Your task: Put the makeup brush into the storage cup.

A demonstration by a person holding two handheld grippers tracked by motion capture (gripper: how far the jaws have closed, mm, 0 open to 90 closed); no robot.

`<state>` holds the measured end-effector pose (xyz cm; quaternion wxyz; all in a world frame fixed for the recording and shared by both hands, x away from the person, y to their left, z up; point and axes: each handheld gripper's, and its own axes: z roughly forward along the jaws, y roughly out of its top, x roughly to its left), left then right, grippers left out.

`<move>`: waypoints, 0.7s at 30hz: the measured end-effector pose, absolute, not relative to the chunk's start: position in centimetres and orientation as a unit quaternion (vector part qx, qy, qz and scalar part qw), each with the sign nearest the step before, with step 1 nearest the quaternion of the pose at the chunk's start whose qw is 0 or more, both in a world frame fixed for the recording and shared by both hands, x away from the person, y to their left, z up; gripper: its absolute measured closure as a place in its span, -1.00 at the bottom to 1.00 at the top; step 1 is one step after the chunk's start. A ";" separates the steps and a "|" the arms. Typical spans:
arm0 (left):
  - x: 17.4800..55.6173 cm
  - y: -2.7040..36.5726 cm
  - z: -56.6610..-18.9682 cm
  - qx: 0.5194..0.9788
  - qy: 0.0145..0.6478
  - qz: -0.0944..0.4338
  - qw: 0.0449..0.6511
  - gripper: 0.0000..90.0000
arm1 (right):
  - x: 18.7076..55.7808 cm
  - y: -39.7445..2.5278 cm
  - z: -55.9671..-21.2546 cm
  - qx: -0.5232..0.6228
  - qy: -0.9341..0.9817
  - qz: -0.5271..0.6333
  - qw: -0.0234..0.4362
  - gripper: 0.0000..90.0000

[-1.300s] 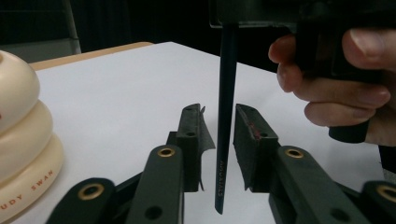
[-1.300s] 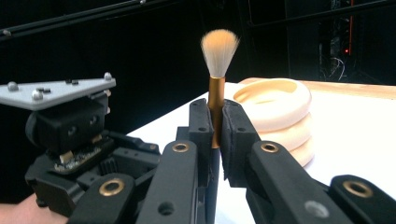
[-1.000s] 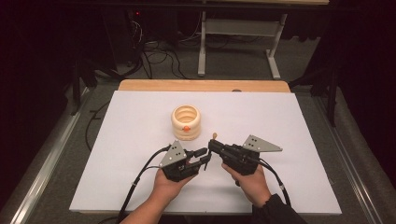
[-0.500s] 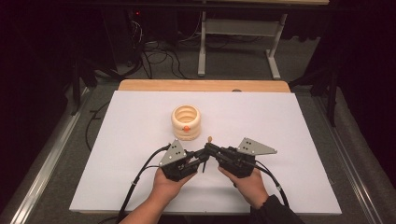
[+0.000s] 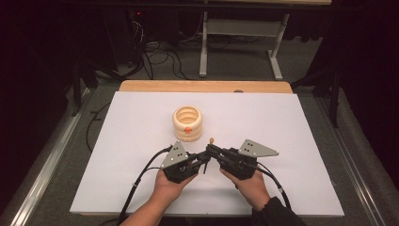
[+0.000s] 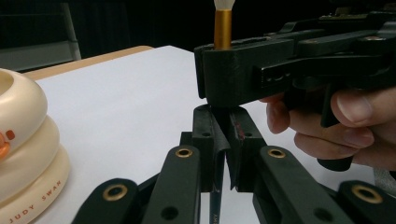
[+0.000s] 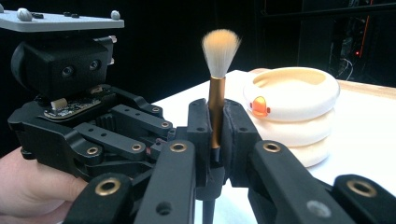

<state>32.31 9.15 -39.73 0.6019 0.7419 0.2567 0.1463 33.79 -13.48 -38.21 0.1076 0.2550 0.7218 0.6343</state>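
We see a small brush (image 7: 217, 88) standing upright, bristles up, gripped by both tools at once. The right hand-held gripper (image 7: 215, 135) clamps its jaws on the gold ferrule, the pale bristle tuft rising above them. The left hand-held gripper (image 6: 223, 154) pinches the dark handle lower down, directly under the right one's jaws, which sit just above its own.

From the high view we find the two tools meeting tip to tip just in front of the cream ringed holder (image 5: 187, 123), the brush tip (image 5: 211, 140) showing as a tiny pale dot near the holder's right side. The holder stands on the white surface (image 5: 291, 132), apart from the brush. Whether the handle's lower end touches the surface we cannot tell.
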 end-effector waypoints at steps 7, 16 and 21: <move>32.3 9.2 -39.7 0.741 0.256 0.149 0.602 0.85 | 33.9 -13.5 -38.2 0.252 0.723 0.634 0.108 0.68; 32.4 9.5 -39.7 0.739 0.260 0.153 0.603 0.85 | 33.9 -13.7 -38.0 0.254 0.719 0.639 0.107 0.47; 32.5 9.7 -39.7 0.736 0.264 0.156 0.603 0.85 | 33.9 -13.9 -37.9 0.257 0.718 0.637 0.108 0.41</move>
